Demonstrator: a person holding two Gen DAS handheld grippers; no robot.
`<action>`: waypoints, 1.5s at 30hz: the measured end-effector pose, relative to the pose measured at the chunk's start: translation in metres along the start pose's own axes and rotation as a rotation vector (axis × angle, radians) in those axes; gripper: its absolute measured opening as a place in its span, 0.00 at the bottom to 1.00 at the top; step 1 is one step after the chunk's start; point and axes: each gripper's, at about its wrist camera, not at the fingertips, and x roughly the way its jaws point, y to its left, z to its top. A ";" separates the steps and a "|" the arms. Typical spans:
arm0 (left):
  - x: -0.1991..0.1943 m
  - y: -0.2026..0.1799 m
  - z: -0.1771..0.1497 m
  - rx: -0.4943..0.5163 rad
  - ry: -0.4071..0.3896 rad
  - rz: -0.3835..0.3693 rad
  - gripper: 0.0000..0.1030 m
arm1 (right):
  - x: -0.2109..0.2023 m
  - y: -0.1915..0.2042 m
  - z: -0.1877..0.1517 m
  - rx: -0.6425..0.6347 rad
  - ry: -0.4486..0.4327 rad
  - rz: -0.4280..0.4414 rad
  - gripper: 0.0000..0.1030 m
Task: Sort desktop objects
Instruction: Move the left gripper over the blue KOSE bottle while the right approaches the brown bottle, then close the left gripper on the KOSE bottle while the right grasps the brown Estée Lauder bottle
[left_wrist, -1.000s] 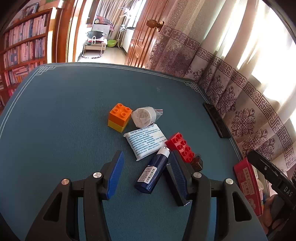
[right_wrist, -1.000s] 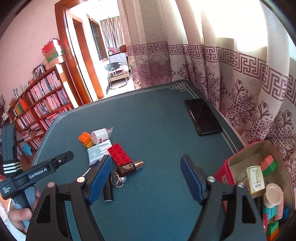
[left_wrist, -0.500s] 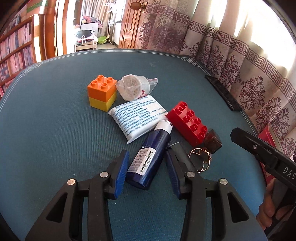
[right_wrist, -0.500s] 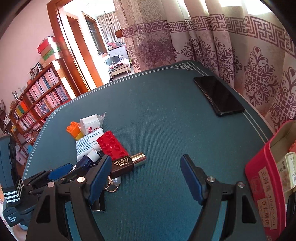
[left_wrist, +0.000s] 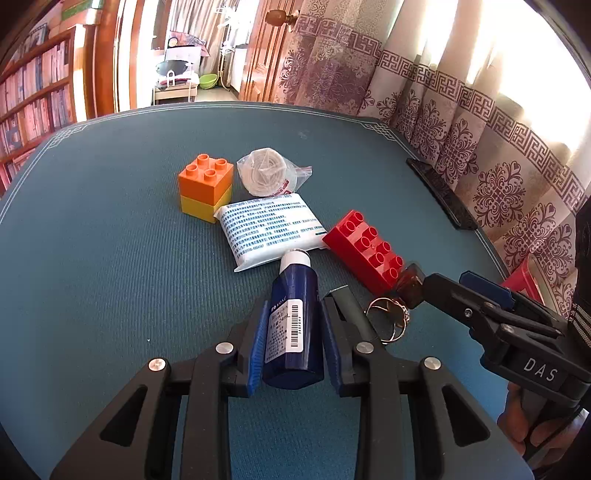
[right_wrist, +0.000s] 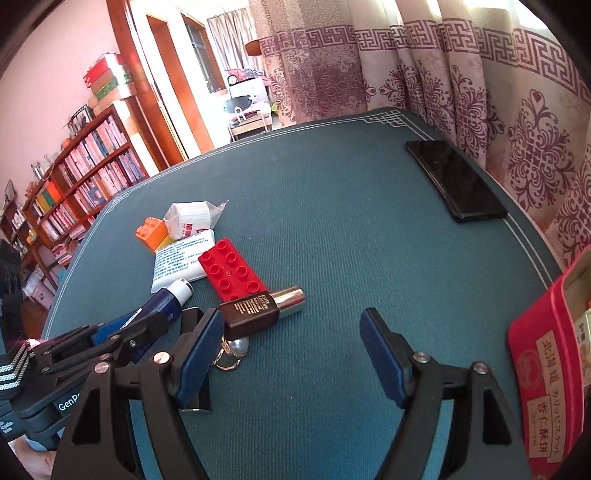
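Note:
A navy bottle with a white cap (left_wrist: 291, 317) lies on the teal table, and my left gripper (left_wrist: 295, 306) is closing on it, both blue pads against its sides. Beside it lie a red brick (left_wrist: 369, 251), a white printed packet (left_wrist: 269, 229), an orange-on-yellow brick (left_wrist: 207, 188), a bagged white roll (left_wrist: 266, 171) and a gold ring (left_wrist: 389, 317). My right gripper (right_wrist: 291, 317) stands open low over the table. Its left finger sits next to a brown tube with a silver end (right_wrist: 258, 308), with nothing between the fingers.
A black phone (right_wrist: 454, 184) lies near the table's right edge by the curtain. A red open tin (right_wrist: 543, 369) holding several items stands at the near right. Bookshelves and a doorway are beyond the table.
My left gripper moved forward and down around the navy bottle and its jaws narrowed onto it. My right gripper sank toward the table near the brown tube, still wide.

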 end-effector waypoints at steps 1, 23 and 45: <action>0.001 0.001 0.000 -0.003 0.007 0.002 0.30 | 0.003 0.002 0.002 0.000 0.013 -0.006 0.77; 0.013 0.001 0.001 -0.019 0.018 0.014 0.30 | 0.013 -0.024 -0.010 0.021 0.075 -0.082 0.49; -0.010 -0.009 -0.001 -0.012 -0.056 -0.036 0.30 | -0.014 -0.023 -0.016 0.010 0.021 -0.113 0.22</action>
